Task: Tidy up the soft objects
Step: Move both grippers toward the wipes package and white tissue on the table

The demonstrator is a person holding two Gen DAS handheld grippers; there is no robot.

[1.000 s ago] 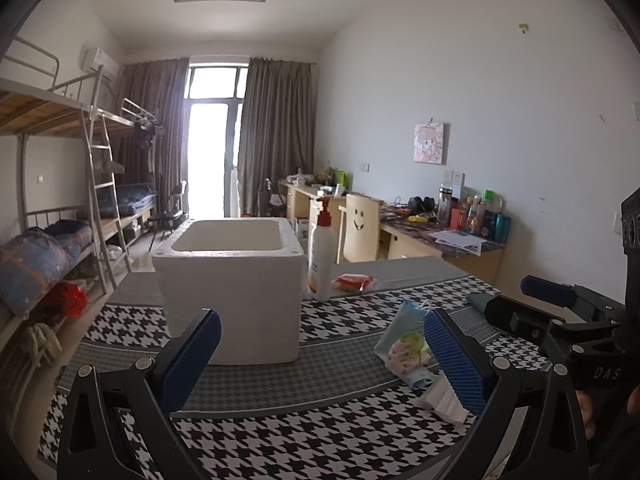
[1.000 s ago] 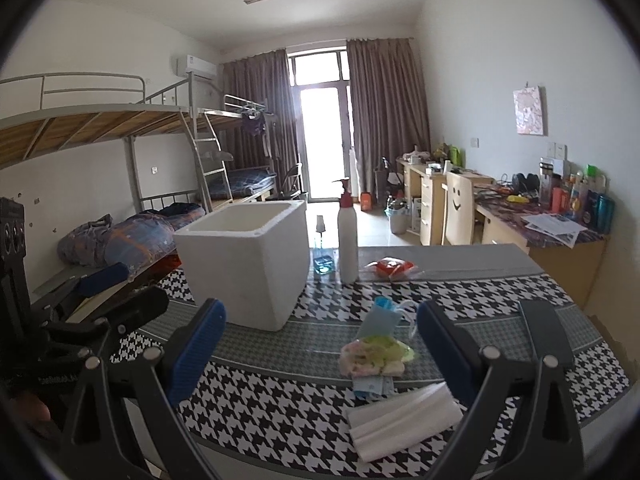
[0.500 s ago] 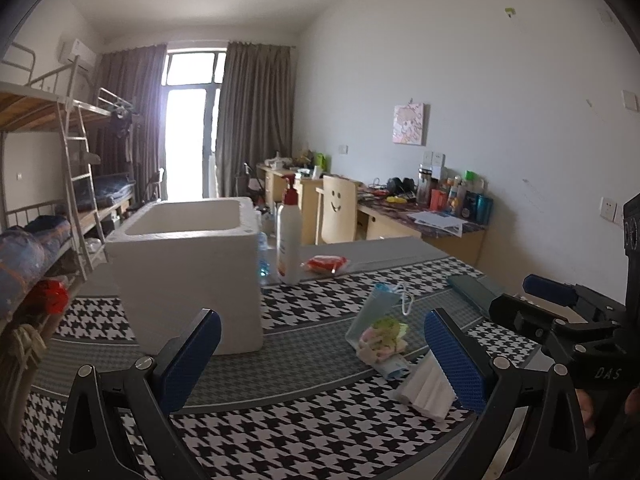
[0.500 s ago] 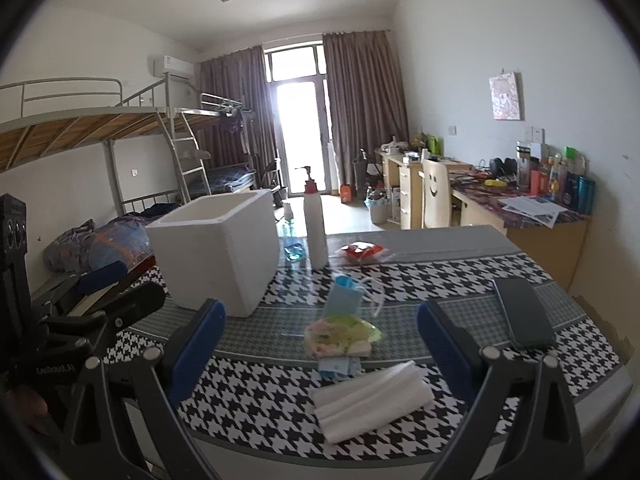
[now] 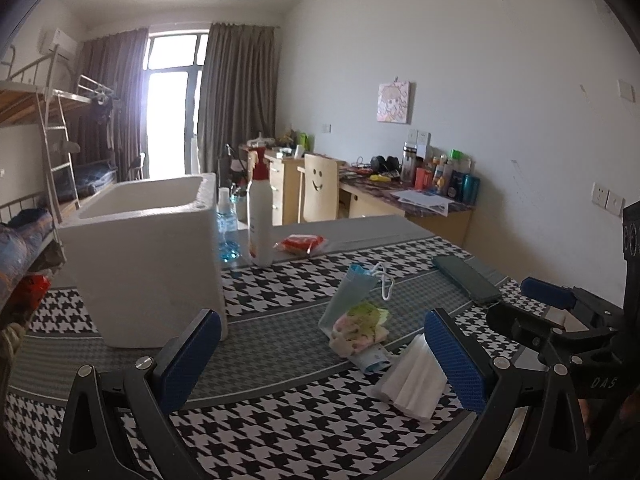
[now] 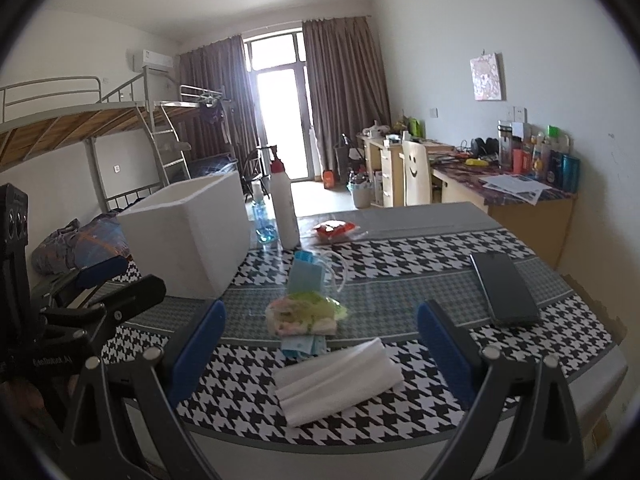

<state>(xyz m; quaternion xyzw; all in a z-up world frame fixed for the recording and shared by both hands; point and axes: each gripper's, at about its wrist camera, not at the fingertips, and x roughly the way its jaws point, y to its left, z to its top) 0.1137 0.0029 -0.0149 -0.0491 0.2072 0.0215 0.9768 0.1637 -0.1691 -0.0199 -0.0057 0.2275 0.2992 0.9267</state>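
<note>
Soft objects — folded white tissue, pastel cloth bundle, blue mask — lay on the tabletop ahead of left tongs and right tongs, both spread, empty; white foam box far left.

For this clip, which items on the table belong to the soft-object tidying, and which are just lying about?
Job:
face mask
small cloth
folded tissues
white foam box, probably the container

Lying about:
pump bottle
blue bottle
red packet
phone

Tissues before mask, box left
</note>
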